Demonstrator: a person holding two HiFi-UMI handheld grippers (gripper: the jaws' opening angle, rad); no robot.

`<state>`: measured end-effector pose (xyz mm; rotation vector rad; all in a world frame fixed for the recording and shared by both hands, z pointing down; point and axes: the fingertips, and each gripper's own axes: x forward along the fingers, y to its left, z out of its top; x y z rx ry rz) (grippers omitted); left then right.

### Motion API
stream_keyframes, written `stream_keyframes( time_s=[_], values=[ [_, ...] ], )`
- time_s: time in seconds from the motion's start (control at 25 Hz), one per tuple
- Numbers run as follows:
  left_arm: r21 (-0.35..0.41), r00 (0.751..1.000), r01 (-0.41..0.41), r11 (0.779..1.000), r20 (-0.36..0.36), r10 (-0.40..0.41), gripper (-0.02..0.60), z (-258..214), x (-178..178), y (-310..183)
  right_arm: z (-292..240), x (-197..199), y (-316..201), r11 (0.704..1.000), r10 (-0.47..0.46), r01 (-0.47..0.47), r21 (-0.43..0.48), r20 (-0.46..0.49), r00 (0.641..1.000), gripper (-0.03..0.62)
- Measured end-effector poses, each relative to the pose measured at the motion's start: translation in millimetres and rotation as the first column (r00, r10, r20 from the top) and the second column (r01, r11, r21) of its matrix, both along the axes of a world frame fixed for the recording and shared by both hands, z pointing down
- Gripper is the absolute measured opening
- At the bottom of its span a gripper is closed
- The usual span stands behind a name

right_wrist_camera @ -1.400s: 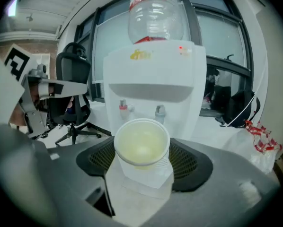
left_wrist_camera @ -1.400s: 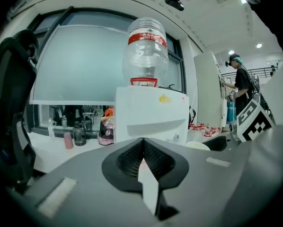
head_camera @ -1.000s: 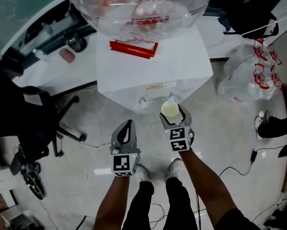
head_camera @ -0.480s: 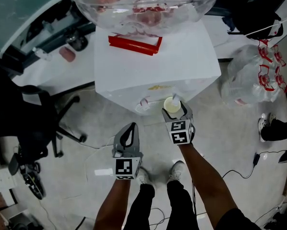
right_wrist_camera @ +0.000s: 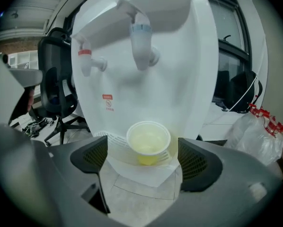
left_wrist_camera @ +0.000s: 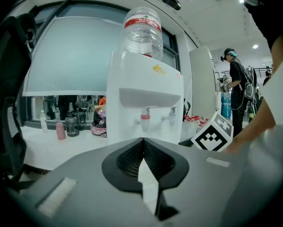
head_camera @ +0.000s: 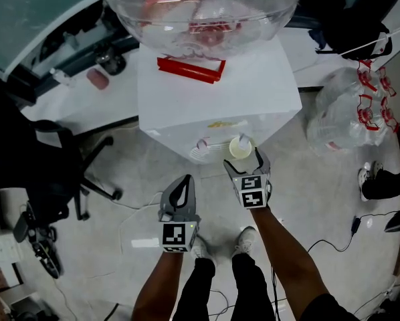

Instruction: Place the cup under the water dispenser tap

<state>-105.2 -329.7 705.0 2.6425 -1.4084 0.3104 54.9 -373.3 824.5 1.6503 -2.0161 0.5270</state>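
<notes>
The right hand-held gripper (right_wrist_camera: 144, 162) is opening to its widest, its two dark pads standing well clear of the cup (right_wrist_camera: 148, 142), which is sitting between them without being touched; the cup is resting upright on the white drip tray (right_wrist_camera: 114, 143) in the lower centre of the right gripper view, close to directly beneath the blue-capped tap (right_wrist_camera: 142, 39), with the red-capped tap (right_wrist_camera: 86, 60) hanging to the upper left of it; both taps are jutting from the white water dispenser (right_wrist_camera: 189, 70) filling the middle of the frame. The cup is looking like a thin, pale disposable one, so it is probably weighing very little, flexing under a firm squeeze and tipping at a light knock; whether it is holding any liquid I cannot tell. Any new hold is best taken across the side wall a little below the rim, pads on opposite sides, closing only until the wall is just giving. The left hand-held gripper (left_wrist_camera: 142, 141) is hanging lower left in the head view, jaws pressed together on nothing.
</notes>
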Motion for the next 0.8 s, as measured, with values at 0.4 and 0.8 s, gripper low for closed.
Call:
stream_keyframes(
  time_s=[0.4, 0.8],
  values=[
    [-0.069, 0.999, 0.029, 0.997, -0.033, -0.031, 0.017, -60.0, -1.1, 39.4, -125.4, -16.4, 65.0, 0.988, -0.122, 0.12, 0.103, 0.018, 0.992, 0.449],
    [-0.074, 0.996, -0.004, 0.997, -0.084, -0.002, 0.017, -162.7, 2.5, 84.5, -263.5, -18.4, 128.6, 0.978, -0.106, 0.1, 0.183, 0.026, 0.994, 0.201]
  ],
)
